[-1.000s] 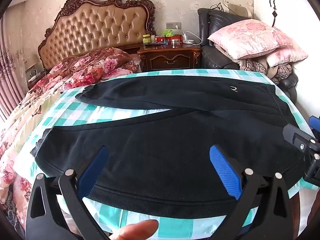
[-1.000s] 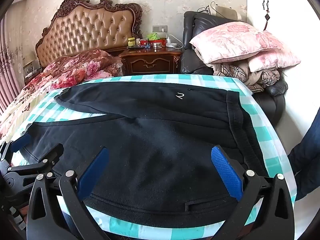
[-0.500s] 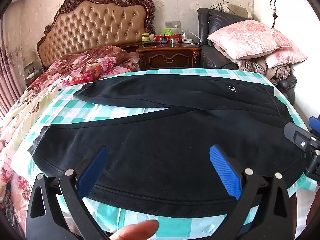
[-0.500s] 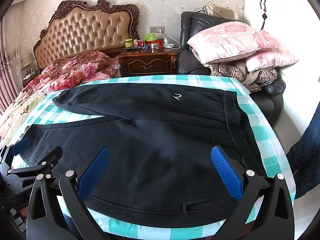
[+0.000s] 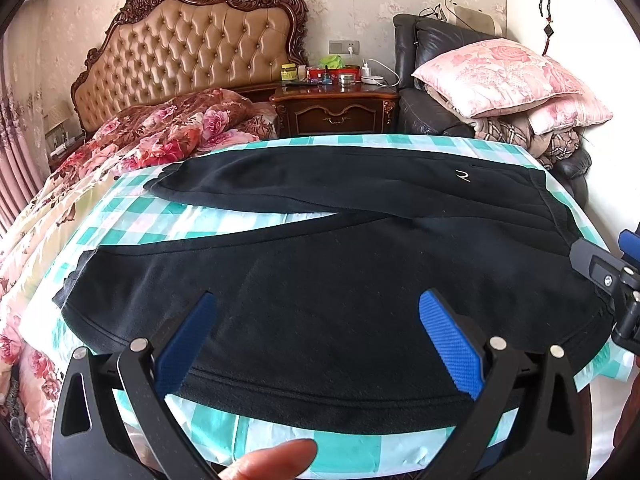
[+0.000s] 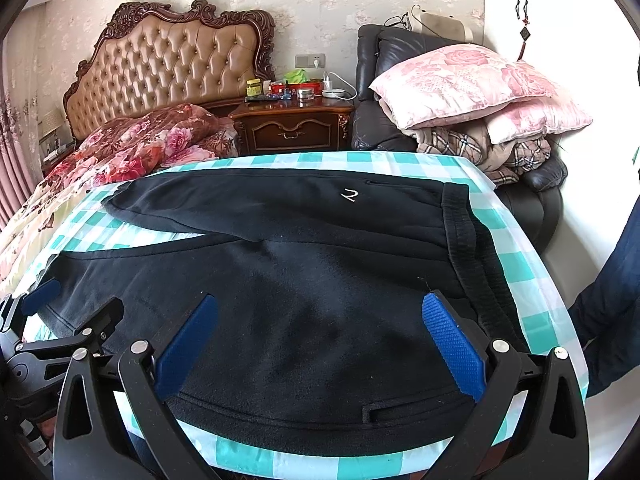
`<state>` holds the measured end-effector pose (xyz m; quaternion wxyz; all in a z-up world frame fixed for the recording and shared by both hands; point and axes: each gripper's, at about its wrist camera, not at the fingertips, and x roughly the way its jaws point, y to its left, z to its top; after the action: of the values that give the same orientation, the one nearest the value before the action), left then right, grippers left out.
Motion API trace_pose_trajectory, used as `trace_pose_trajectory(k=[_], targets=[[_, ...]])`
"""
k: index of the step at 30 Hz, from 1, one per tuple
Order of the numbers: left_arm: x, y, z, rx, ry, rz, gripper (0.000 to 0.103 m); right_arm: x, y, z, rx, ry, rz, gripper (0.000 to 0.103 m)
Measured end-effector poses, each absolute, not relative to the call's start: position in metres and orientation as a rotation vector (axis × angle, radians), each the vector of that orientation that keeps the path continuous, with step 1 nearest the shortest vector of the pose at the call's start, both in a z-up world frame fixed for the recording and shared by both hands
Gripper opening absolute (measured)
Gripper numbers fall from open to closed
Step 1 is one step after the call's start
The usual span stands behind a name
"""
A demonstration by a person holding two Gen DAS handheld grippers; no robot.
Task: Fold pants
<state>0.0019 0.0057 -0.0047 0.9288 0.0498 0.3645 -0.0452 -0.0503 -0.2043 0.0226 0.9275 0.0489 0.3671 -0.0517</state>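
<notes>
above pants (image 5: 320, 300) near edge, both tools apart

Home bedroom: tufted headboard (image 5: 192, 52), floral quilt (image 5: 168, 136), nightstand (image 5: 336, 108), pillows (image 5: 504, 76)

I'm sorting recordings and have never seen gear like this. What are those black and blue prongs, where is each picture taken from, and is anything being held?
No robot here: a person holds a two-finger claw in each hand, with a wide-angle camera on each looking forward along its fingers. The black arms with blue pads are those fingers.

One picture is from the left claw, the other from the right claw. Each also sees its partner at the frame edge; a fingertip shows at the bottom of the left view.

Black pants lie spread flat on a teal checked cloth, legs apart, waistband on the right side. Behind stand a bed with a tufted headboard, a nightstand and pink pillows.

Both claws are open and hold nothing; folding has not started.
</notes>
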Motion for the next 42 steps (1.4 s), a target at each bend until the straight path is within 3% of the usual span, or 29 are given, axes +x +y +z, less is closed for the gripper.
trace_pose_trajectory(k=[42], targets=[[0.0023, 0.007, -0.0101, 0.079, 0.783, -0.101, 0.102, -0.0516, -0.2041, 0.0246, 0.102, 0.747, -0.107, 0.099]])
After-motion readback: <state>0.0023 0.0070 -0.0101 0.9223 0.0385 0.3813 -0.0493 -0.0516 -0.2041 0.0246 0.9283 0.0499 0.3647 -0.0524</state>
